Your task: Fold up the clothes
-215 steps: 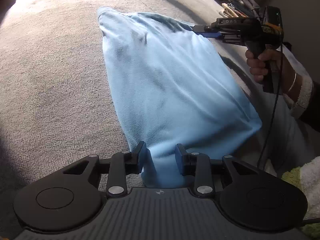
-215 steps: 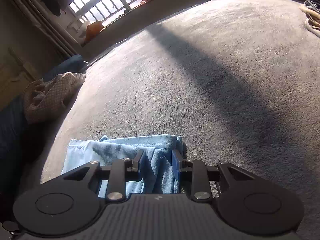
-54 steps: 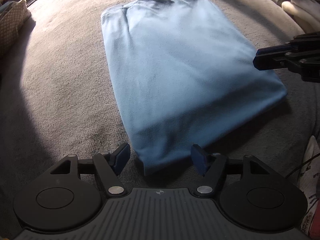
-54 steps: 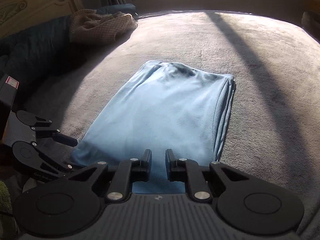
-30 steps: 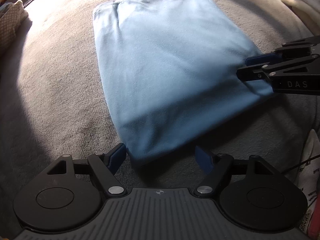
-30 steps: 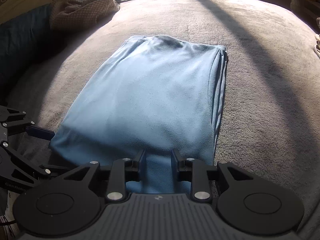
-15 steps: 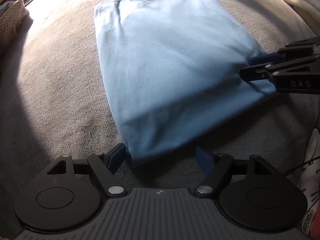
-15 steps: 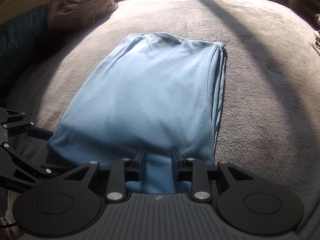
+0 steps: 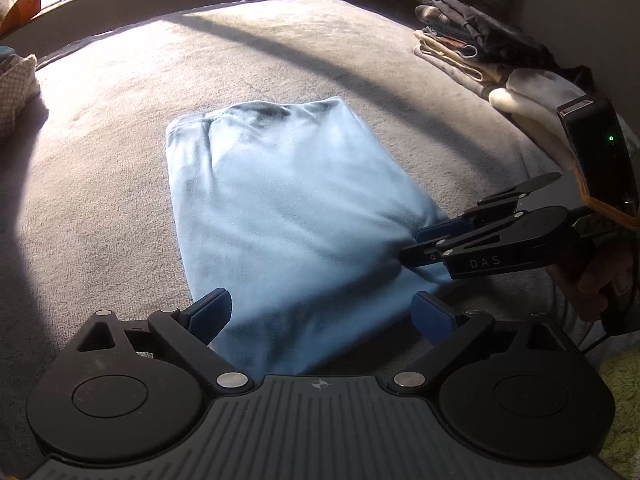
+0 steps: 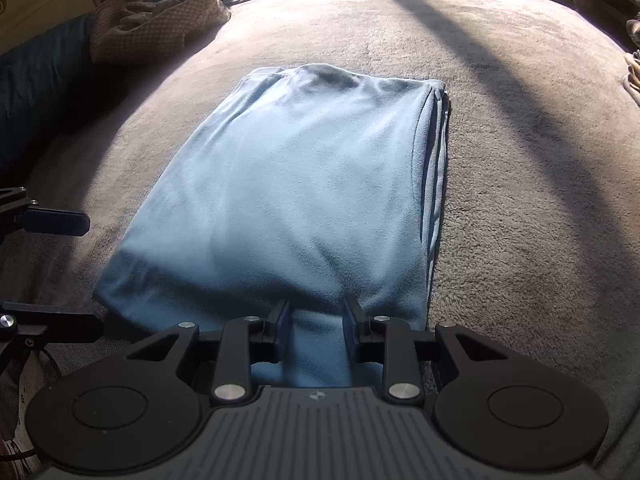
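At the near edge of the folded blue garment (image 10: 288, 184), the right claw (image 10: 316, 332) pinched a raised tuck of its cloth. The left claw (image 9: 320, 312) had just been opening and stood spread, the garment's near corner between its untouching pads. The garment lay on the grey bed (image 9: 100, 140), a stack of folded clothes (image 9: 472, 52) beyond.

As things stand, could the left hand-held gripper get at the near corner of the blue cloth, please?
Probably yes: the left hand-held gripper stands wide open around the blue cloth's near edge, with nothing between; the right hand-held gripper grips the other corner.
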Available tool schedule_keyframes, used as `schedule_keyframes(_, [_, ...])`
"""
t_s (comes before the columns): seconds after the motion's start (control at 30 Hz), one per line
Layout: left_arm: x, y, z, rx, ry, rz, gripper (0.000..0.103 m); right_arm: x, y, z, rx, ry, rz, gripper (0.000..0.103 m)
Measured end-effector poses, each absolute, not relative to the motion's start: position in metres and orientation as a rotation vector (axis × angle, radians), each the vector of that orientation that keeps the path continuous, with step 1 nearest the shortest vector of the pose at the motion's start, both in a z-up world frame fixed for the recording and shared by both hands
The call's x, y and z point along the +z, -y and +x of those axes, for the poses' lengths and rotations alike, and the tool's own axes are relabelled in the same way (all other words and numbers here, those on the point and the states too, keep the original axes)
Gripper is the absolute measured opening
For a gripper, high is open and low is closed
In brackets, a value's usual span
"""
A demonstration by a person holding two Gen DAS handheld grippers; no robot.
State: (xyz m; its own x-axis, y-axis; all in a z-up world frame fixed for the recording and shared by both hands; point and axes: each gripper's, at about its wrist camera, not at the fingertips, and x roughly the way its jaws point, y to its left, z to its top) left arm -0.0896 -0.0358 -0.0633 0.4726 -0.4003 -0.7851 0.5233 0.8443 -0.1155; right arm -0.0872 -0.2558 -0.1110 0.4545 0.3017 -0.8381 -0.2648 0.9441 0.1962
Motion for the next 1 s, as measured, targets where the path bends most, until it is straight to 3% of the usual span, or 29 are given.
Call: schedule_keyframes(1.0, [-0.061, 0.021, -0.083, -0.54, -0.905, -0.019, 0.103, -0.111, 0.252, -0.088, 0.342, -1.043, 0.026, 0.035])
